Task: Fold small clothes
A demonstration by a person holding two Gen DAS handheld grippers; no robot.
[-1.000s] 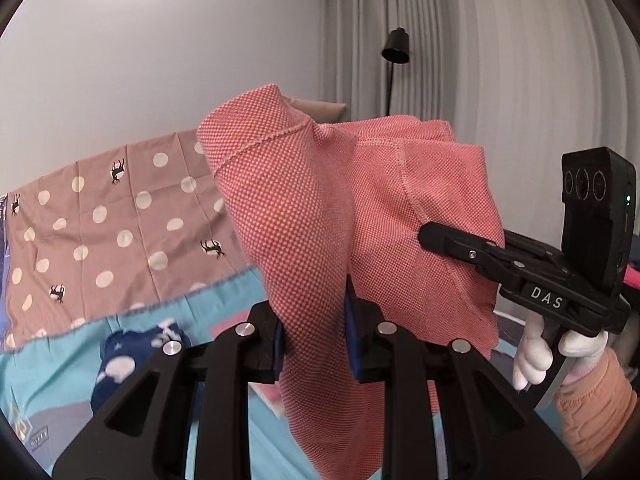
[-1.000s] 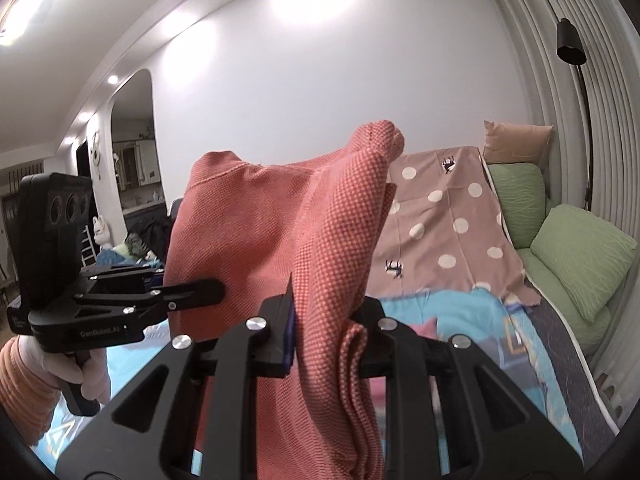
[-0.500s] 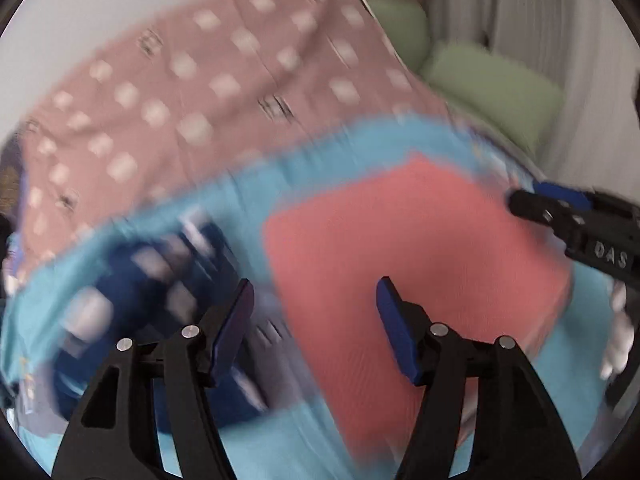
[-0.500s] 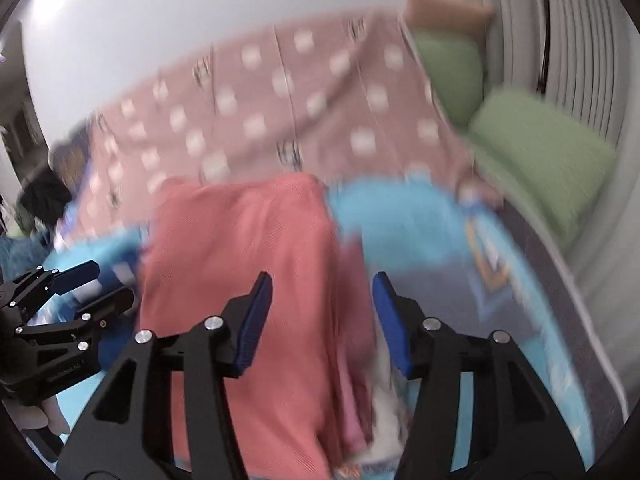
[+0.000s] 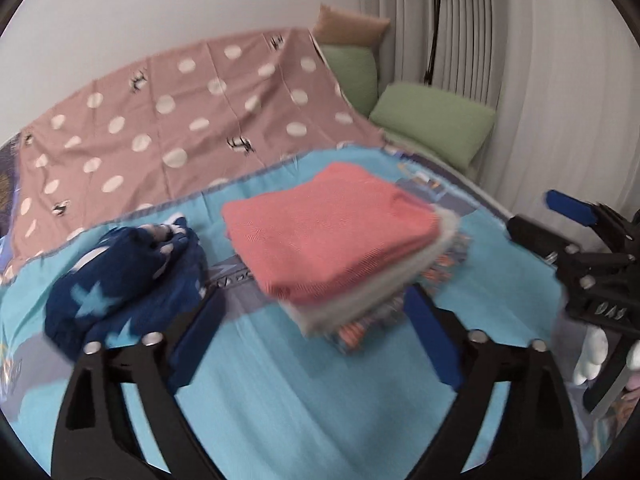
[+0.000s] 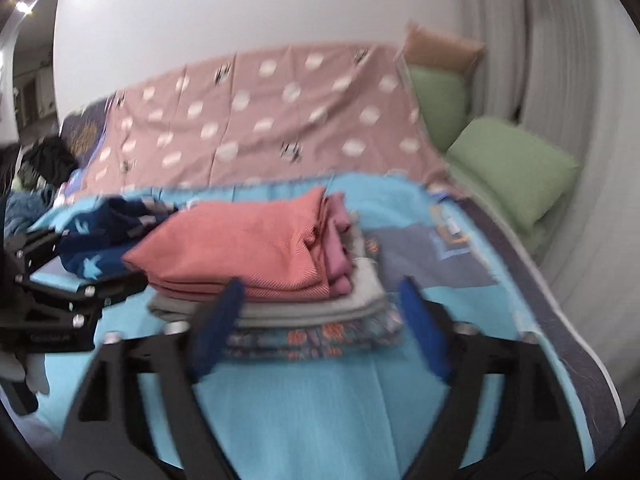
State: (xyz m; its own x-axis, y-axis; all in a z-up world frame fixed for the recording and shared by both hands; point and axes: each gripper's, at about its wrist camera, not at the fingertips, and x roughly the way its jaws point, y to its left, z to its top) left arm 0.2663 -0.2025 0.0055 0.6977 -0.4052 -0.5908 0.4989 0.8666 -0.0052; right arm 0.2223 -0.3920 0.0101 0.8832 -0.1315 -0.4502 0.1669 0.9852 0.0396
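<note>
A folded coral-red garment [image 5: 328, 236] lies on top of a stack of folded clothes, over a grey piece [image 5: 360, 300] and a patterned piece [image 6: 320, 340], on the turquoise bed cover [image 5: 280, 392]. It also shows in the right wrist view [image 6: 248, 248]. A crumpled navy garment with light stars [image 5: 124, 280] lies left of the stack. My left gripper [image 5: 316, 336] is open and empty, just in front of the stack. My right gripper [image 6: 320, 320] is open and empty at the stack's near edge, and also shows in the left wrist view [image 5: 576, 216].
A pink dotted blanket [image 5: 180, 120] covers the back of the bed. Green pillows [image 5: 432, 124] and a tan cushion [image 5: 348, 28] lie at the right by the curtain. Dark clothes [image 6: 44, 160] sit at the far left.
Both grippers held the red garment up one second ago. They laid it on the stack, opened, and have drawn back from it.
</note>
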